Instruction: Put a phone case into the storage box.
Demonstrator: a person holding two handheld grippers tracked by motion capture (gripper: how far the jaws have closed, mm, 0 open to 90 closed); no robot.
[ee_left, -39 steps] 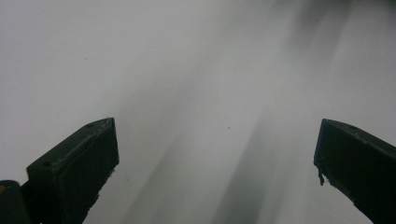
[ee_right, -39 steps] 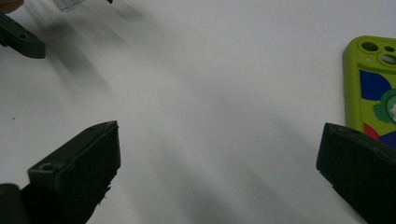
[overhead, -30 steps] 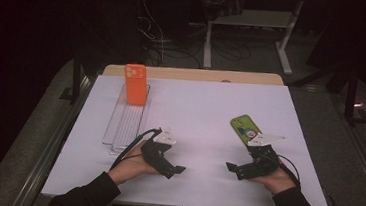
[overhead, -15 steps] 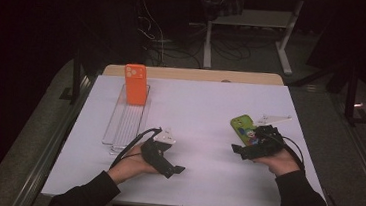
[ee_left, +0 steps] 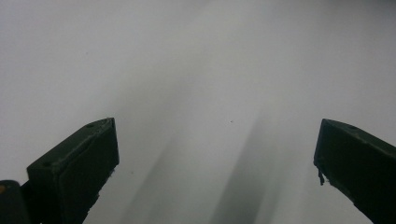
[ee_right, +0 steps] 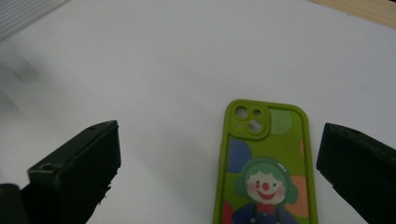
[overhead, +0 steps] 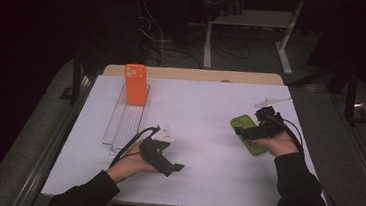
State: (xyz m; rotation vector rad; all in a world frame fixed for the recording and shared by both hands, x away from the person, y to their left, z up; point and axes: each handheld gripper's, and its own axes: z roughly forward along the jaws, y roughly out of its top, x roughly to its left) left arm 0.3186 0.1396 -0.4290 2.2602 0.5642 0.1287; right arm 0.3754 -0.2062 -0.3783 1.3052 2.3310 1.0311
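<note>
Right hand-held gripper: your jaws gape over the green phone case | case flat on bench at 3 o'clock, ungrasped | left hand-held gripper: released, idle at 7 o'clock

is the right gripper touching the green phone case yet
Apart. The right gripper view shows the green phone case lying flat between the open jaws of the right gripper, with white table visible on both sides of it.
</note>
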